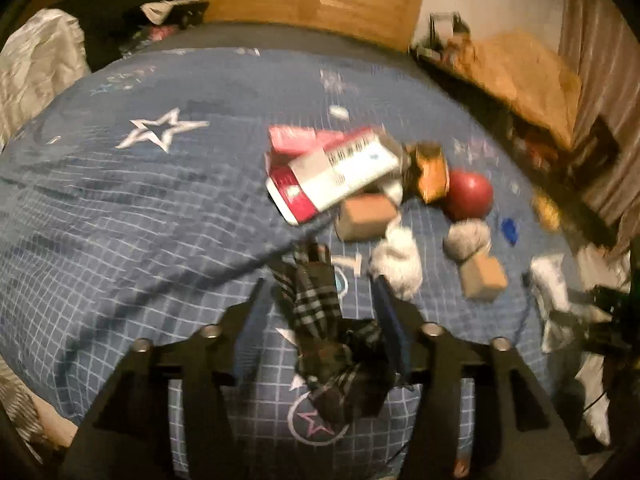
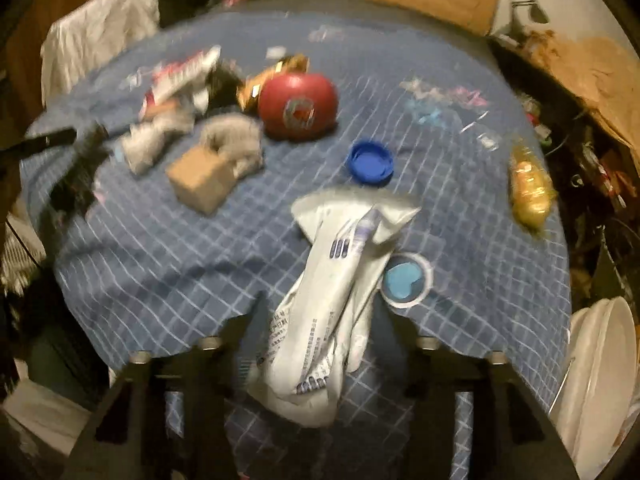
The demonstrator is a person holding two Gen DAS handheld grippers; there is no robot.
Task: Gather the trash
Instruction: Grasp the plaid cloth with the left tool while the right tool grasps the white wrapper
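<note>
I see open bedspread [image 1: 120, 208] across the whole left side, so a hand-held gripper could pass there. To the right a tight pile blocks the way: red-and-white carton [image 1: 332, 172], 2 brown boxes [image 1: 366, 216], red ball [image 1: 468, 196], crumpled tissues [image 1: 396, 260]. In the right wrist view, bare bedspread lies between the blue cap [image 2: 370, 162] and the gold wrapper [image 2: 528, 188].

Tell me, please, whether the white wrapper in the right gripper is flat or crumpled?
Crumpled: the white wrapper hangs creased and folded lengthwise between the right gripper's fingers.

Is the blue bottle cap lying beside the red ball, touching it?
No, the blue bottle cap lies apart from the red ball, bedspread showing between them.
</note>
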